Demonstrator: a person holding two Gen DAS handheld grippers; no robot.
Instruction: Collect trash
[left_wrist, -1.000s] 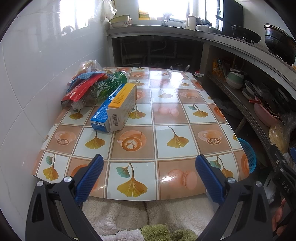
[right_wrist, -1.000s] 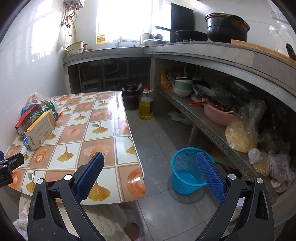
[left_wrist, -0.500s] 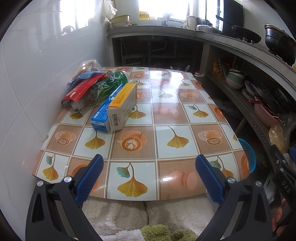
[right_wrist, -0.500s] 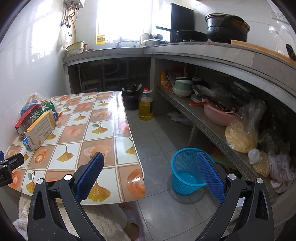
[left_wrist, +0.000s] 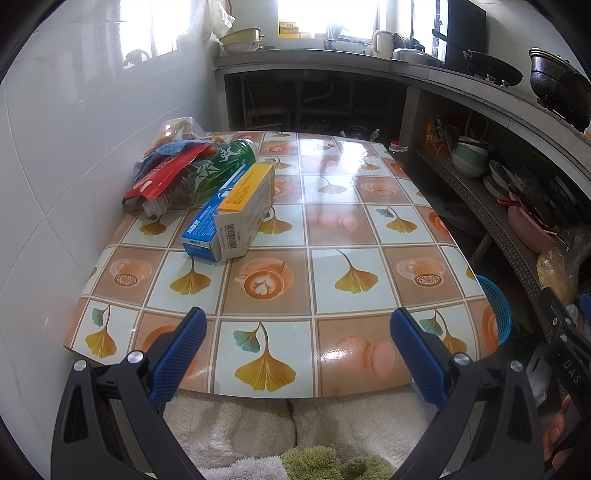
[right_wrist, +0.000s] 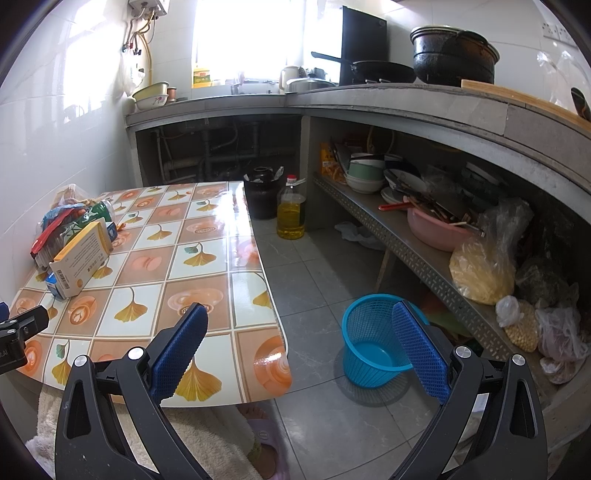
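Nothing moved; boxes (left_wrist: 236, 210) beyond claw (left_wrist: 297, 343).

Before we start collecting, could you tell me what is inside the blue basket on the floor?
The blue basket looks empty; its bare bottom shows, though the right gripper finger hides one side.

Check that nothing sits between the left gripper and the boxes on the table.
Nothing visible does. The left gripper is open at the near table edge, and only bare tablecloth lies between it and the white and yellow box with the blue box beside it.
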